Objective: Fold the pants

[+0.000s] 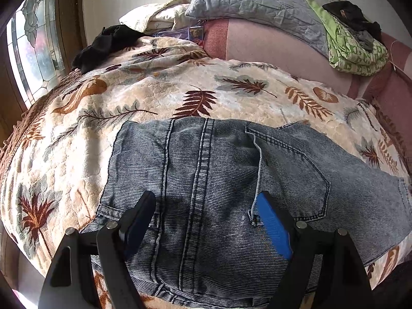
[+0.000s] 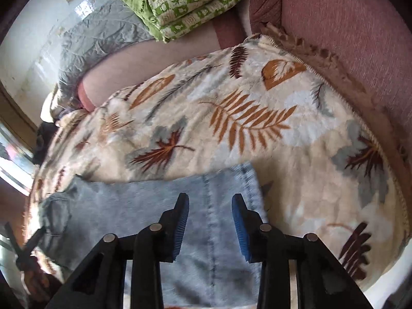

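Grey-blue denim pants [image 1: 219,180] lie folded in a flat stack on a leaf-print blanket [image 1: 159,90]; a back pocket and a long double seam face up. My left gripper [image 1: 206,200] is open above the near part of the stack, its blue-padded fingers [image 1: 273,226] spread wide over the denim and holding nothing. In the right wrist view the pants [image 2: 144,206] look pale and blurred, ending at a hem edge. My right gripper [image 2: 209,203] is open just above that end, its jaws either side of a seam and holding nothing.
The blanket [image 2: 257,118] covers a pink sofa [image 2: 347,25]. A grey quilted pillow [image 1: 257,0], a green patterned folded cloth [image 1: 355,51] and a black garment [image 1: 108,43] lie along the back. A window [image 1: 33,46] is at the left. The other gripper [image 2: 23,252] shows at lower left.
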A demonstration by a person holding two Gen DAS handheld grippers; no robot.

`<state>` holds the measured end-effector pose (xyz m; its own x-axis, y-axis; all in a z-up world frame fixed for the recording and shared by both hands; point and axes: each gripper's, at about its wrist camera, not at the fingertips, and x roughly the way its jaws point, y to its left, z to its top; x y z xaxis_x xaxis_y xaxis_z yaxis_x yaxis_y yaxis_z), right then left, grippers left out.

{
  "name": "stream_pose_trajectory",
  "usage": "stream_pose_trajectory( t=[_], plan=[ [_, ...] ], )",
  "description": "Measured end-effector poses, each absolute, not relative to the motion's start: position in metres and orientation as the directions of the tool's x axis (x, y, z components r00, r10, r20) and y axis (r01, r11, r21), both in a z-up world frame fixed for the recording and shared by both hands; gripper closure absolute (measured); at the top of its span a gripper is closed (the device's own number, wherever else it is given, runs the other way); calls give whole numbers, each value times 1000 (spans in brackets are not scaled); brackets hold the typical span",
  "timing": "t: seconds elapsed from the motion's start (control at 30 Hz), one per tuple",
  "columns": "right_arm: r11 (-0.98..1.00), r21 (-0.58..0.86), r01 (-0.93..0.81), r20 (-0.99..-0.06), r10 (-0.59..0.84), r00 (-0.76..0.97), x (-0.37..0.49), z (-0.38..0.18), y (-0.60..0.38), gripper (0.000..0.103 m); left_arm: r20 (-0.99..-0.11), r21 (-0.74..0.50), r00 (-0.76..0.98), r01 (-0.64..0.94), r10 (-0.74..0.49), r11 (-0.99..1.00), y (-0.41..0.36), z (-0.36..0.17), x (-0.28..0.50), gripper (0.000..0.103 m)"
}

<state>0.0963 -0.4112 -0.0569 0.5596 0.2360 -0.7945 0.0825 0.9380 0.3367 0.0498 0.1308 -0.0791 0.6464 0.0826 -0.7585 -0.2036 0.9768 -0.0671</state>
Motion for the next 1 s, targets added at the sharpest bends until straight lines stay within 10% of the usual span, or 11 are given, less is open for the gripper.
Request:
stream_pose_trajectory(
  t=[0.1, 1.0],
  plan=[
    [901, 412, 136, -827, 307, 471, 86, -93, -403, 33, -756, -91, 652, -191, 57, 977, 129, -77, 49, 22],
    [766, 611, 201, -687, 387, 614, 23, -111, -424, 18, -811, -7, 572, -219, 123, 976, 115, -95, 58, 21]
  ],
)
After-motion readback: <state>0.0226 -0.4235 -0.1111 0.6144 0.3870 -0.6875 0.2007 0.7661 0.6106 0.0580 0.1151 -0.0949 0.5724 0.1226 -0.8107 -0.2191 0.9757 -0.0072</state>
